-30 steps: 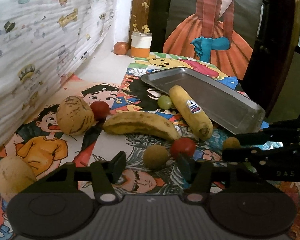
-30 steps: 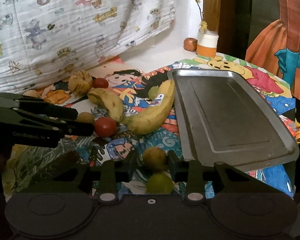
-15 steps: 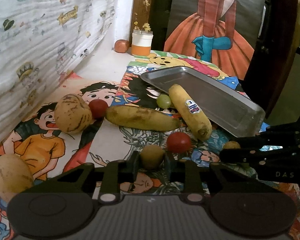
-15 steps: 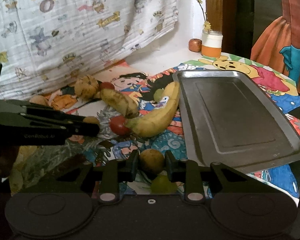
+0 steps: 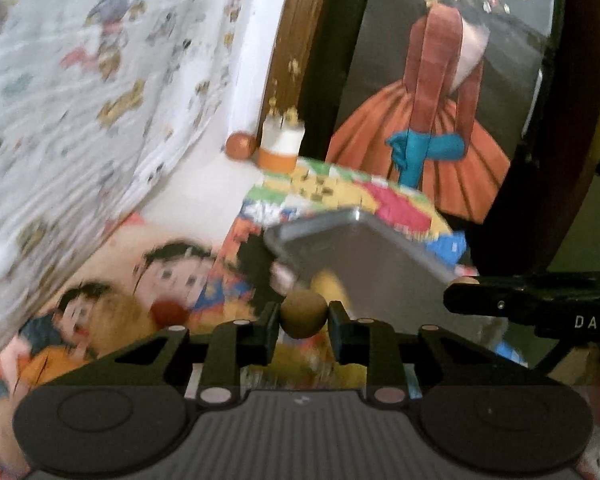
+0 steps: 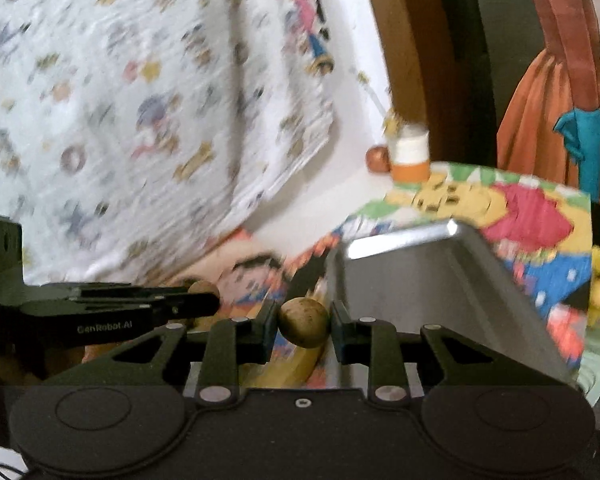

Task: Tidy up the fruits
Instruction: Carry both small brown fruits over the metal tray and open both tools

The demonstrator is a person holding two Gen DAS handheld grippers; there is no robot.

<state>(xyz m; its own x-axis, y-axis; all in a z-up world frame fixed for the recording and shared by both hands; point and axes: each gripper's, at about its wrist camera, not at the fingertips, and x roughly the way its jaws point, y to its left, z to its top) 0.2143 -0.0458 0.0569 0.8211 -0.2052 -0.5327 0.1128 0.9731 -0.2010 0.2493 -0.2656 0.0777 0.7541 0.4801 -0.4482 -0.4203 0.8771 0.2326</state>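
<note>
My left gripper [image 5: 303, 316] is shut on a small round brown fruit [image 5: 303, 314], lifted off the cartoon-print cloth. My right gripper [image 6: 303, 322] is shut on a second small brown fruit [image 6: 304, 322], also held in the air. Each gripper shows in the other's view: the right one at the right edge [image 5: 456, 292], the left one at the left edge [image 6: 210, 298], both with a fruit at the tip. The empty metal tray [image 6: 440, 280] lies just ahead and to the right; it also shows in the left view [image 5: 360, 248]. A banana [image 6: 296, 364] lies below my right fingers.
A red fruit [image 5: 168, 312] and a blurred tan fruit [image 5: 116, 324] lie on the cloth at the left. An orange-and-white jar [image 5: 280, 144] and a small reddish fruit [image 5: 240, 146] stand at the back by the wall. A patterned sheet [image 5: 80, 100] hangs along the left.
The left gripper closed on the brown fruit. Both grippers then rose with their fruits, and the table dropped lower in both views, now blurred.
</note>
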